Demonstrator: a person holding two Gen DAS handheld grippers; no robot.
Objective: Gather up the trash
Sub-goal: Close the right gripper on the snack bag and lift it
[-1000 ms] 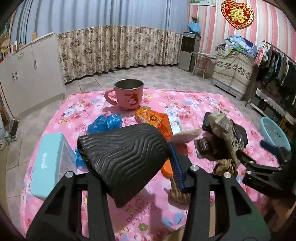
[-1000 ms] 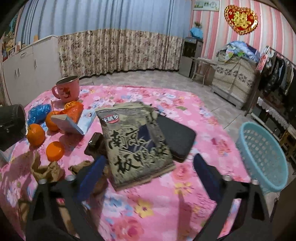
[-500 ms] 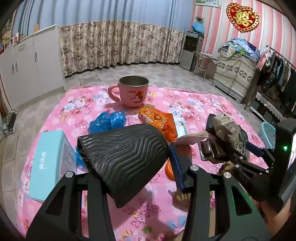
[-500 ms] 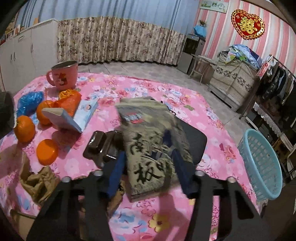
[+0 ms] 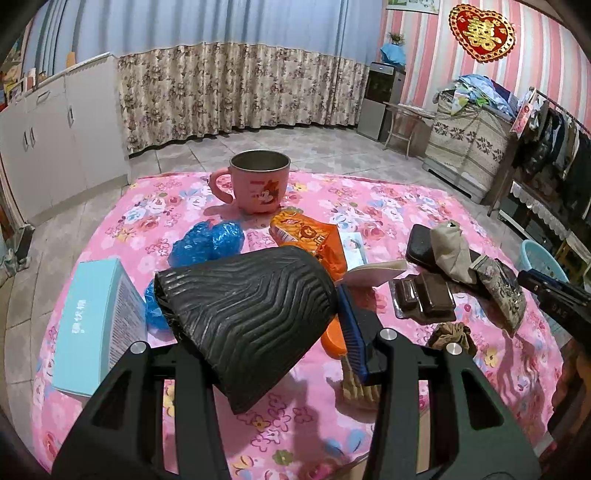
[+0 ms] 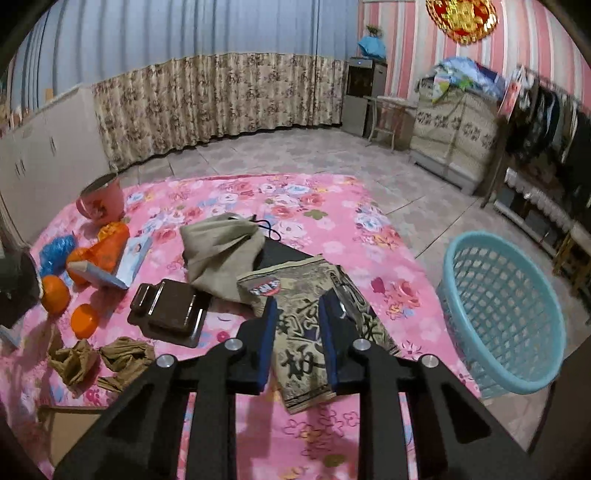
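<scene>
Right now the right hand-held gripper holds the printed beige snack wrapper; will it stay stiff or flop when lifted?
The printed beige snack wrapper looks thin and flat, so it will probably droop beyond the right hand-held gripper. It seems empty, therefore likely very light. Its surface looks glossy, so it might slip from the pads.

Red heart wall ornament [image 5: 482,31] with gold 囍, Mickey Mouse on pink mug [image 5: 258,182]

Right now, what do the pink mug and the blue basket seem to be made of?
Pink mug: apparently a plastic shell with a steel liner; the inside shows dull grey metal.
Blue basket: probably moulded plastic; its lattice wall is smooth and evenly coloured.
</scene>
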